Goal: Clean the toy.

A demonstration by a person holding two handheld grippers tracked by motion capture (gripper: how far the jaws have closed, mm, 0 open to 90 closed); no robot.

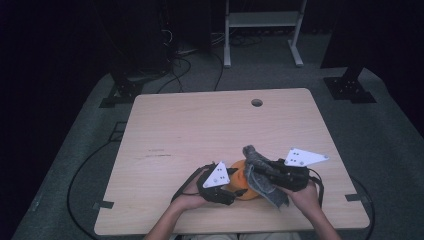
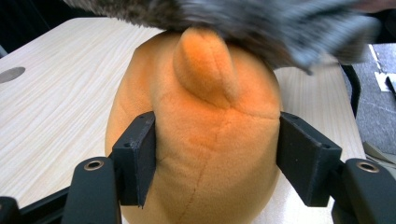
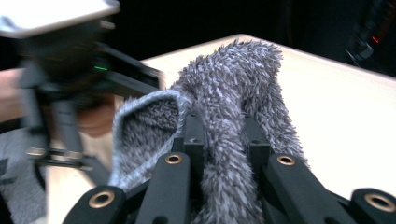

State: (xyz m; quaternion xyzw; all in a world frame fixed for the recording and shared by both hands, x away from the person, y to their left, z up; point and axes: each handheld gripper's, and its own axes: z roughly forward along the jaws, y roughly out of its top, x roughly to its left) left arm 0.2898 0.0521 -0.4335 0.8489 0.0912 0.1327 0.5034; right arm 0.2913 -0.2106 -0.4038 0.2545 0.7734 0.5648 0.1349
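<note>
- Left hand (image 1: 189,199) comes in from the near edge of the table (image 1: 200,130), fingers wrapped round the left gripper (image 1: 231,189), which points right and a little far, its grey 3-cornered plate on top.
- In the left gripper view its 2 jaws stand on either side of the orange plush (image 2: 201,135): the left pad presses into the pile, the right pad lies against the flank, so the plush is grasped.
- Right hand (image 1: 305,196) also enters from the near edge and holds the right gripper (image 1: 264,172), which points left, toward the left gripper; its plate sticks out to the right.
- In the right gripper view its 2 jaws are clenched on a bunched fold of the grey cloth (image 3: 233,107), which rises between them and flops over to the left.
- The 2 grippers meet near the near edge, a little right of centre, close together with plush and cloth between them.
- A round hole (image 1: 257,102) sits in the far part of the table, well apart from the work; beyond lie grey floor, cables and a white frame (image 1: 262,30).
- The cloth hangs across the top of the plush, hiding its far side in the left gripper view and its right part in the high view.
- The plush rests on the table, rounded, bright orange, short-piled, with seams meeting at the middle and 1 stubby nub (image 2: 205,65) poking up toward the cloth.
- The cloth is shaggy, mottled grey, with a looser knit showing on its inner face.
</note>
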